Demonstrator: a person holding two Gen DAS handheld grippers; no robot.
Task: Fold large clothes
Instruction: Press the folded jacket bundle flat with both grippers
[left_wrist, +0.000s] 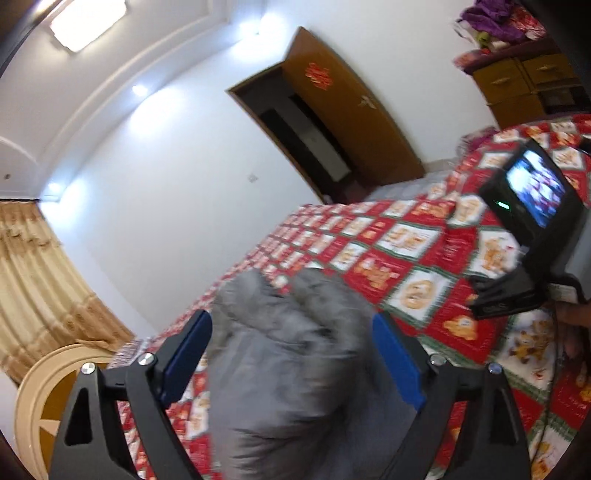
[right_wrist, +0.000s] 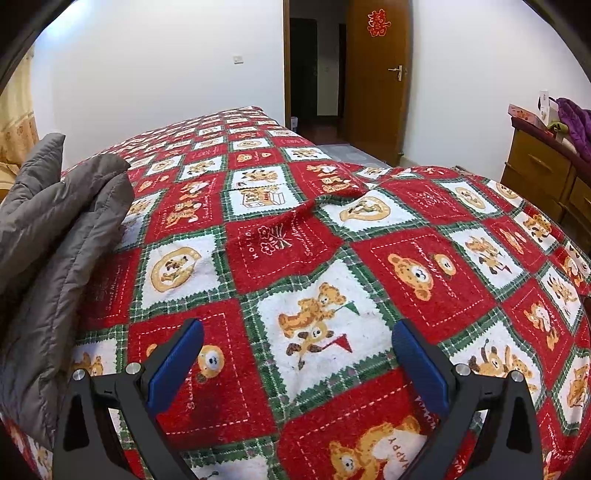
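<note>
A grey quilted jacket (left_wrist: 288, 350) lies bunched on the red, white and green bear-patterned bedspread (left_wrist: 406, 258). My left gripper (left_wrist: 291, 321) is open just above it. The jacket fills the gap between the blue pads (left_wrist: 188, 354), and the picture is blurred, so touch cannot be told. In the right wrist view the same jacket (right_wrist: 48, 229) is heaped at the left edge of the bedspread (right_wrist: 295, 240). My right gripper (right_wrist: 299, 326) hovers open over bare bedspread to the right of it, with nothing between its fingers.
The back of the right-hand unit with its lit screen (left_wrist: 535, 192) shows in the left wrist view. Beyond the bed stand an open wooden door (right_wrist: 376, 81) and a dresser (right_wrist: 543, 166) with purple clothes (right_wrist: 576, 122). A beige curtain (left_wrist: 37, 277) hangs at the left.
</note>
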